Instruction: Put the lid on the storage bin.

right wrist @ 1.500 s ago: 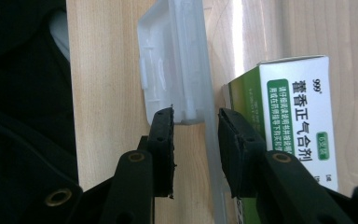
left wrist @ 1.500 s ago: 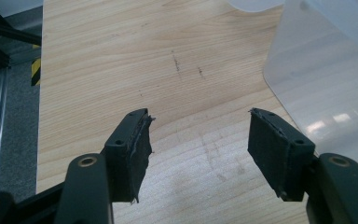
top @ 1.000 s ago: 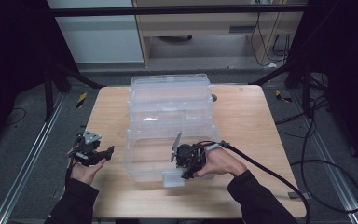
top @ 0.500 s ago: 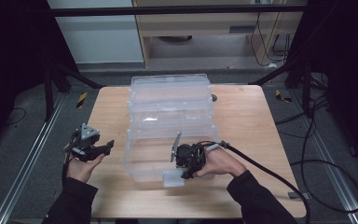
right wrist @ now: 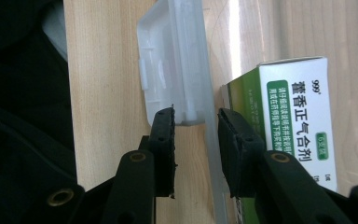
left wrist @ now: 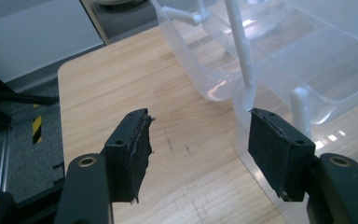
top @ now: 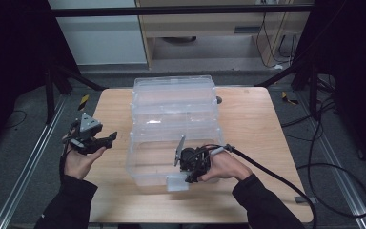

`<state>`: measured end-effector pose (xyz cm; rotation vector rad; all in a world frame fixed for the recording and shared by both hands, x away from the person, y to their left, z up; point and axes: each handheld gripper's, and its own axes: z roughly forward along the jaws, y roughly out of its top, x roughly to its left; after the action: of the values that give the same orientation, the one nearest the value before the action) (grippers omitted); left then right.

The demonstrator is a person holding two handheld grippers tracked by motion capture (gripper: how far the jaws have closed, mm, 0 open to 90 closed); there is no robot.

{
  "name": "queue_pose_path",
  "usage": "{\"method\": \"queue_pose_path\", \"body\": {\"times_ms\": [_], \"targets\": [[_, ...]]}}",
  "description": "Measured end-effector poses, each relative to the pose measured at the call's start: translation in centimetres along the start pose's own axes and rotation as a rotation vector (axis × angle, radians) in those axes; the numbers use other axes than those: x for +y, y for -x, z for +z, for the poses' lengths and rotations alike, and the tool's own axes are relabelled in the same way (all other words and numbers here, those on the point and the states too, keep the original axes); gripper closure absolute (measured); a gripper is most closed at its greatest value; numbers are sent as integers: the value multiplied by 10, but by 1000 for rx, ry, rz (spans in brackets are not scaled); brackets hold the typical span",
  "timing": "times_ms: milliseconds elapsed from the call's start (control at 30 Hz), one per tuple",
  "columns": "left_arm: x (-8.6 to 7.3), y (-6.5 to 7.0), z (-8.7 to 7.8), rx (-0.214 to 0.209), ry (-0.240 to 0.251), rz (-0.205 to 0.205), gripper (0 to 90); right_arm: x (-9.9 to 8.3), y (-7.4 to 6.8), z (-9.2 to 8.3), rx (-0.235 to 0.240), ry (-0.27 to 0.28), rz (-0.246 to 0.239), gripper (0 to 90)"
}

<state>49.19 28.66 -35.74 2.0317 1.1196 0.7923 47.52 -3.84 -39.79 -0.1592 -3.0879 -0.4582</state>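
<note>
In the high view, a clear plastic storage box (top: pixel 174 138) stands in the middle of the wooden table (top: pixel 252 119), with stepped compartments going from the far edge toward the person. The right gripper (top: pixel 190 177) is at the near wall of this box, at the small latch flap (top: pixel 177 182) that hangs from the near rim. The left gripper (top: pixel 108 139) is held above the left edge of the table, beside the box but apart from it, with nothing between its jaws.

In the left gripper view, the two black jaws stand wide apart and released. Only bare table wood is seen in the gap between them. The rounded corner of the clear box (left wrist: pixel 242 98) is just beyond the right jaw; whether it touches this jaw I cannot tell.

In the right gripper view, the jaws stand on both sides of the clear wall of the box (right wrist: pixel 210 140), one outside and one inside. The latch flap (right wrist: pixel 172 60) lies just ahead of the left jaw. A small gap shows at each pad, so whether they press the wall I cannot tell. A white and green medicine carton (right wrist: pixel 289 107) lies inside the box, beside the right jaw.
</note>
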Motion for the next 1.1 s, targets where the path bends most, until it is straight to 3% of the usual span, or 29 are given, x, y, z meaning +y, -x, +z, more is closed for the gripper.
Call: {"method": "queue_pose_path", "body": {"times_ms": [200, 267, 600, 933, 1100], "targets": [[16, 2, -4, -20, 2, 55, 381, -1, -1, 0, -6, 6, -6, 677], [22, 4, -4, -13, -5, 93, 381, -1, -1, 0, -6, 7, -8, 678], [42, 9, -6, -40, 4, 148, 384, -1, -1, 0, -11, 5, -18, 679], [65, 22, 0, -74, -11, 283, 395, 0, -2, 0, -15, 1, -24, 679], [73, 26, 4, -86, -13, 305, 395, 0, -2, 0, -15, 0, -23, 680]]}}
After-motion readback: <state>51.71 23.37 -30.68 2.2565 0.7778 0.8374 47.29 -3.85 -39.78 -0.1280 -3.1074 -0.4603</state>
